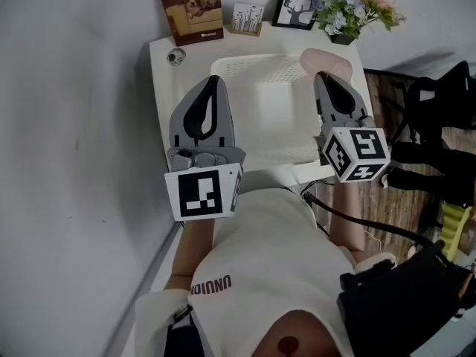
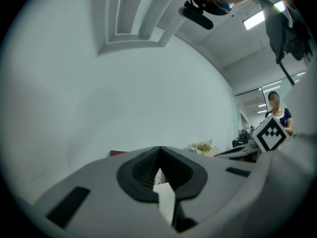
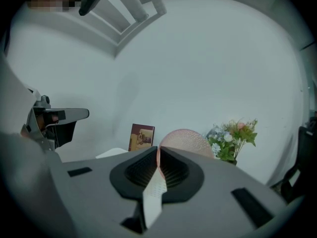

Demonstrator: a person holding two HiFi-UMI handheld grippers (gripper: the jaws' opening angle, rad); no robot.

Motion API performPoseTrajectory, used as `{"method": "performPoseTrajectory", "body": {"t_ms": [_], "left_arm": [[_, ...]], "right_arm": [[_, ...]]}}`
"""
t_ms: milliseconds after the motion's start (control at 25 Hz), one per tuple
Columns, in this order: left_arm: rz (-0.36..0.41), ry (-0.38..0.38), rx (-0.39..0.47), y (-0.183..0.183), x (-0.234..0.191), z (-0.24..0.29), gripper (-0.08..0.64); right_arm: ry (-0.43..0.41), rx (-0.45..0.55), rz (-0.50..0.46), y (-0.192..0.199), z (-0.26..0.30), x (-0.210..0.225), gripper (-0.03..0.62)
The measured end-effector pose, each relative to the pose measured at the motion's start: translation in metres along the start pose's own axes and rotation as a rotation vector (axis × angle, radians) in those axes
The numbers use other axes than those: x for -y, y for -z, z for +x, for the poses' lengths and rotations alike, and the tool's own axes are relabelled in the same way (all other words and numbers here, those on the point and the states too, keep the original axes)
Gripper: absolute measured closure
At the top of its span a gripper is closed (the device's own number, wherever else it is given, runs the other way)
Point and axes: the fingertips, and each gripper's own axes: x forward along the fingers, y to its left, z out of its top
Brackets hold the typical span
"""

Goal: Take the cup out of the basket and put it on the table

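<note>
A pink cup (image 1: 327, 58) hangs over the far right corner of the white basket (image 1: 262, 104), which stands on the white table (image 1: 161, 88). My right gripper (image 1: 321, 76) is shut on the cup's rim. In the right gripper view the cup (image 3: 185, 140) bulges just past the closed jaws of the right gripper (image 3: 158, 150), with its thin wall pinched between them. My left gripper (image 1: 214, 79) hovers over the basket's left side, shut and empty. In the left gripper view the left gripper (image 2: 159, 148) points level at the bare wall.
Along the table's far edge stand a brown book (image 1: 192, 10), a small card (image 1: 245, 18), a framed picture (image 1: 296, 6) and a pot of flowers (image 1: 353, 10). A small round object (image 1: 176, 56) lies at the far left corner. Dark bags (image 1: 439, 103) sit on the floor to the right.
</note>
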Motion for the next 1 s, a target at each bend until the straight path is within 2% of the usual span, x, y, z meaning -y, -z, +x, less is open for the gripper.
{"method": "performPoseTrajectory", "body": {"t_ms": [640,1000], "left_arm": [[0.022,0.002,0.004,0.0,-0.001,0.001,0.549],[0.03,0.004,0.004,0.0,-0.001,0.002,0.549]], "right_arm": [[0.023,0.144,-0.022,-0.027,-0.01,-0.001,0.558],[0.026,0.175,-0.039,-0.033,-0.011,-0.003,0.558]]}}
